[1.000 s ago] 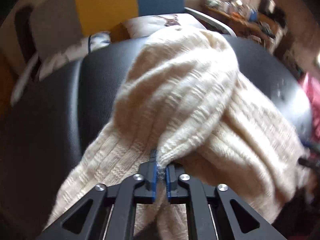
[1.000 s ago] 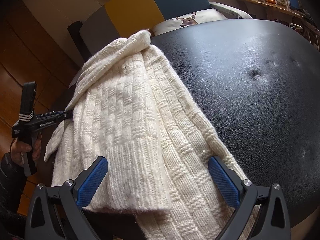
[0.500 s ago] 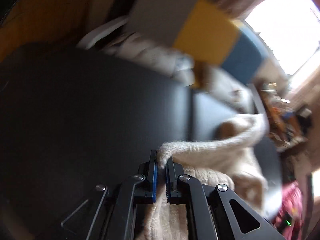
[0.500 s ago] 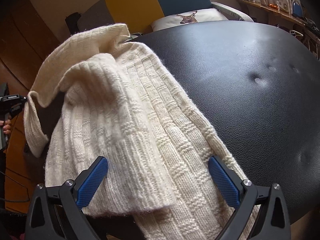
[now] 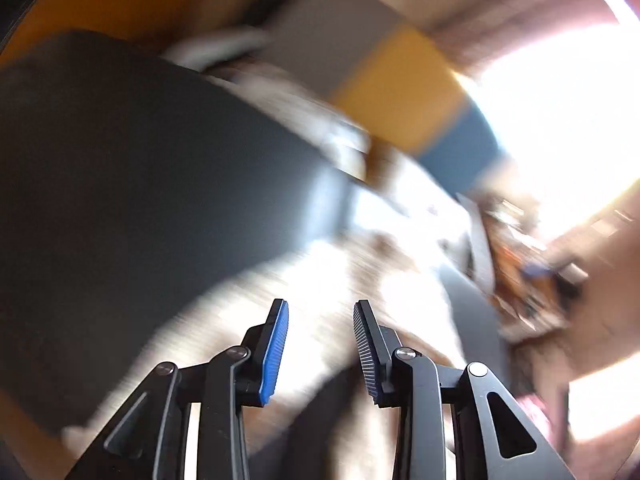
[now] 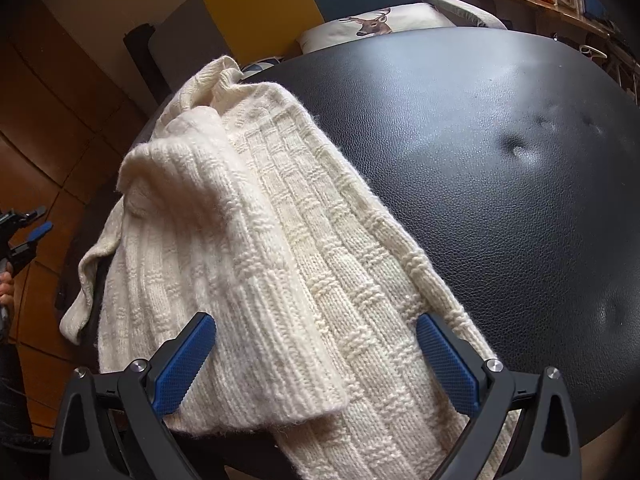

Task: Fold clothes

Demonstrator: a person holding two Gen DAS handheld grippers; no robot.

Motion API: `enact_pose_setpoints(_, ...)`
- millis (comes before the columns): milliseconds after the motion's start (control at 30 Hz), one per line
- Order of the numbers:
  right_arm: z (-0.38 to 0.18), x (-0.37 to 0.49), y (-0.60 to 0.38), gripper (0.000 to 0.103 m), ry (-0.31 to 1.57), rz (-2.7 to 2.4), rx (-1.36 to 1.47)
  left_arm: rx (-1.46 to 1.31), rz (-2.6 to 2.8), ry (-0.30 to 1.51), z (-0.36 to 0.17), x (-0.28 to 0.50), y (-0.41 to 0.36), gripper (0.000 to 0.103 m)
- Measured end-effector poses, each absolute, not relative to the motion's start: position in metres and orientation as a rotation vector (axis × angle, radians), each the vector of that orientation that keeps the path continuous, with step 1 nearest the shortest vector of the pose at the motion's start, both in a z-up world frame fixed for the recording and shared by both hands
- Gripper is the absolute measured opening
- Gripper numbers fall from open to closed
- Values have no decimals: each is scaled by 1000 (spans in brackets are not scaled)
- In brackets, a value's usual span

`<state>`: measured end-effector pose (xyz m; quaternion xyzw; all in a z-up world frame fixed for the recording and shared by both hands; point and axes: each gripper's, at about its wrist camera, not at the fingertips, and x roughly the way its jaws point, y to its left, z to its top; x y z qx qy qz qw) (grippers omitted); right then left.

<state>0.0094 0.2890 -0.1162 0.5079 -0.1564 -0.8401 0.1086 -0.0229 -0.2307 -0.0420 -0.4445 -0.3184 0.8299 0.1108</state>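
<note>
- Cream knitted sweater [image 6: 280, 248] lying folded lengthwise on the black padded surface [image 6: 500, 168], running from 11 o'clock down to 6 o'clock in the right wrist view.
- One ribbed layer doubled over the top, a loose end drooping off the surface edge at 8 o'clock.
- Right tongs [image 6: 316, 364] spread wide above the sweater's near end, gripping nothing.
- Left tongs [image 5: 320, 340] parted and empty, badly blurred sweater [image 5: 340, 280] just beyond them.
- Same left tongs [image 6: 28, 236] visible at 9 o'clock, well apart from the sweater.
- Deer-print cushion [image 6: 376, 24] past the surface at 12 o'clock.
</note>
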Motion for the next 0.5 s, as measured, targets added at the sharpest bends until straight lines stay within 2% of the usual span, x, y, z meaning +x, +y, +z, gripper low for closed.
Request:
enact_pose_setpoints(67,-117,10,287,103,-461,-2475,1490,-1268,2282,-899,-47,-19,-186,36)
enact_pose_setpoints(367,-116,15,296,103,-513,-2470,1429,-1466,2010,-906,-116,-44,-47,37)
enact_pose_setpoints(433,-116,17,296,103,-508,-2469,1412,-1505,1978,-920,-127,-47,-31,41)
enact_pose_setpoints(500,-115,17,295,103,-502,-2467,1400,-1539,1981,-951,-134,-48,-33,51)
